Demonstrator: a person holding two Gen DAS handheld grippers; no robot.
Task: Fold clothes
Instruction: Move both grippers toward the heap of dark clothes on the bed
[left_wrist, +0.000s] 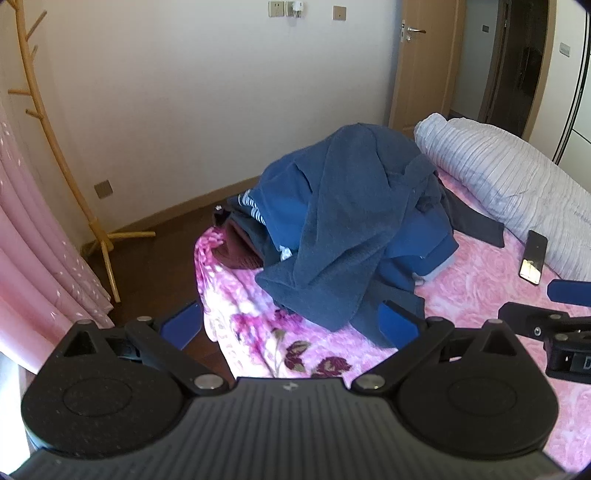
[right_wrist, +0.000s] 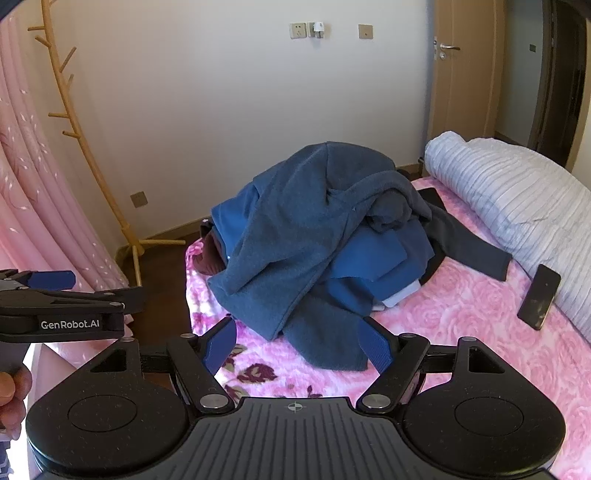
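Both grippers are wide open and hold nothing. From the left wrist view, the left gripper (left_wrist: 291, 325) hangs over the near corner of the bed (left_wrist: 480, 306), with its blue pads spread far apart. Just past it sits the pile of clothes (left_wrist: 351, 221), a big heap on the pink flowery blanket (left_wrist: 258, 314) at the left end of the bed. A dark blue fuzzy top (left_wrist: 332, 240) is draped over the heap, and its near edge droops down close to the gripper's right pad, but I cannot tell if they touch. At the far right edge the right gripper (left_wrist: 565, 291) pokes in. A phone (left_wrist: 533, 256) lies to the right, beside a rolled striped quilt (left_wrist: 509, 181). From the right wrist view, the right gripper (right_wrist: 297, 349) is also open, a bit less wide, near the front edge of the same heap. The left gripper shows at the left, with a hand (right_wrist: 13, 398) under it. A wooden coat stand (right_wrist: 92, 166) stands far left by the wall. Nothing looks folded yet. The clothes are bunched, twisted and stacked in a lump, with brighter blue, striped and dark red bits peeking out. I think all the folding is still left to do.
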